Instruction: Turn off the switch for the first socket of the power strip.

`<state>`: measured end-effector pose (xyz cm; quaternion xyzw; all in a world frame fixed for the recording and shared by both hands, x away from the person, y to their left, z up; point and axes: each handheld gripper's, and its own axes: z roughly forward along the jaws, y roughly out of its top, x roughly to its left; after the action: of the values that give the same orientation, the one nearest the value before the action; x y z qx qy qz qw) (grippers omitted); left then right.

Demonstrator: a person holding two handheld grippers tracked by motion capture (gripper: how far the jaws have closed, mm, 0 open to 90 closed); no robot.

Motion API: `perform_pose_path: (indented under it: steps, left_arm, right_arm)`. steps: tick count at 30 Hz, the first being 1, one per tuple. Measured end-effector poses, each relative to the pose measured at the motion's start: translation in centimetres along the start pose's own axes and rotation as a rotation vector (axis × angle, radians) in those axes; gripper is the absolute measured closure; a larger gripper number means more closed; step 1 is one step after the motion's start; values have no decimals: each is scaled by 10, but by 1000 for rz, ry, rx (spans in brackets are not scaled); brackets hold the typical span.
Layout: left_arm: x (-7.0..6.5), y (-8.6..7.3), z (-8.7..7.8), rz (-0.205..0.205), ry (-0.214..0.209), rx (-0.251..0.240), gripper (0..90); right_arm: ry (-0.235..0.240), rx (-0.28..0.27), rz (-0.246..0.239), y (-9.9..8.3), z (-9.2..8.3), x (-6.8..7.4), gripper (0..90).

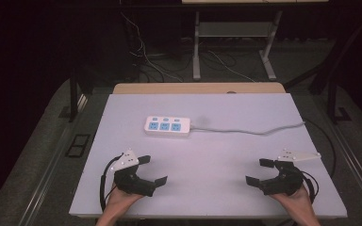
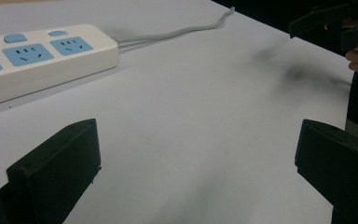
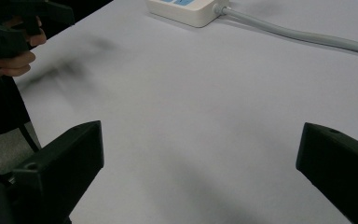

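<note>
White power strip (image 1: 167, 126) with blue sockets, grey cable (image 1: 250, 130), pale lilac table (image 1: 207, 160), black tools

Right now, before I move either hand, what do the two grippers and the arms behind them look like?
Both the left gripper and the right gripper are black, each with two blocky, square-ended jaws. Each carries a pale grey three-cornered plate on top, and a black cable loops from its rear. The forearms are bare, with no sleeves or gloves in the high view.
</note>
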<state>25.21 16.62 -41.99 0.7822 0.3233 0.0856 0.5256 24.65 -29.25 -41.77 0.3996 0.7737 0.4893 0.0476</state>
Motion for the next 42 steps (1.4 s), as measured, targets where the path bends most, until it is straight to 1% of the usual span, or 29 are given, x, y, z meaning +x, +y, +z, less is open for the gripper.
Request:
perform_pose_path:
  steps: [18,27,37,42]
  left_arm:
    - [1,0,-2,1,-2,10,0]
    - [1,0,-2,4,1,20,0]
    - [0,4,-4,6,-9,42,0]
    - [0,9,-6,7,-28,54,0]
  right_arm:
    - [9,4,10,-1,0,-1,5]
    - [18,19,23,-1,1,-1,5]
    - [22,25,19,-1,1,-2,5]
    - [19,30,18,-1,2,-2,5]
